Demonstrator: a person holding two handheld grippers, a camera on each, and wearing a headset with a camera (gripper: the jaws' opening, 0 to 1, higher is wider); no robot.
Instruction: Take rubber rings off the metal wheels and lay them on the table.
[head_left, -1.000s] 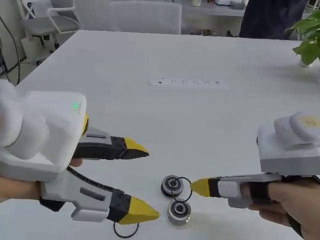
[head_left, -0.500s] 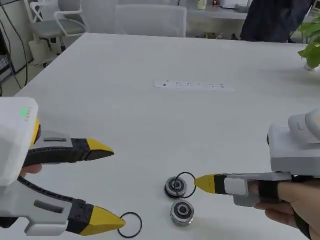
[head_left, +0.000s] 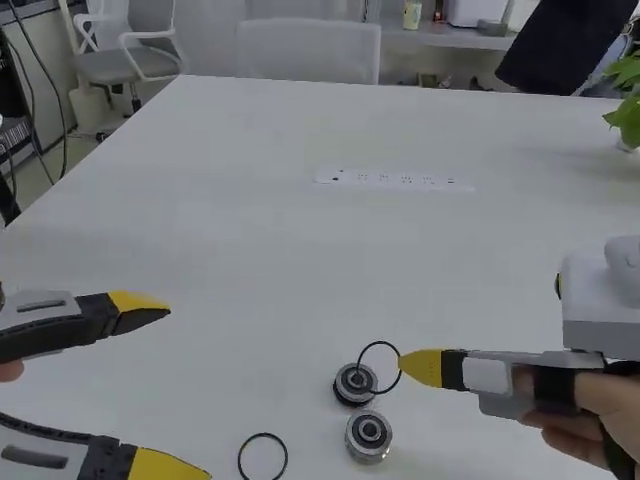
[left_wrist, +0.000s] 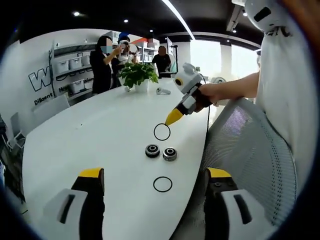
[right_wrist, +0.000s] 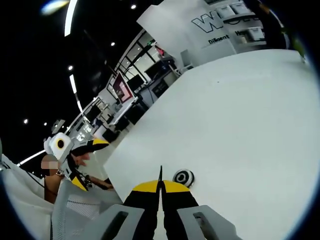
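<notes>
At 6 o'clock on the smooth white table (head_left: 300, 230), the right gripper (head_left: 403, 365) is pinching a thin black rubber ring (head_left: 378, 343); the left gripper (head_left: 165, 388) is gaping wide.

- Far wheel (head_left: 355, 383), near wheel (head_left: 369, 437): silvery, flat, just beside each other.
- Flat ring (head_left: 263, 435): thin, black, left of them.
- Held ring (head_left: 378, 343): upright, pinched by right gripper (head_left: 403, 365).

Your headset looks down on the white tabletop (head_left: 250, 150); the two fisheye cameras face each other across its round silver metal wheels (left_wrist: 152, 150).
</notes>
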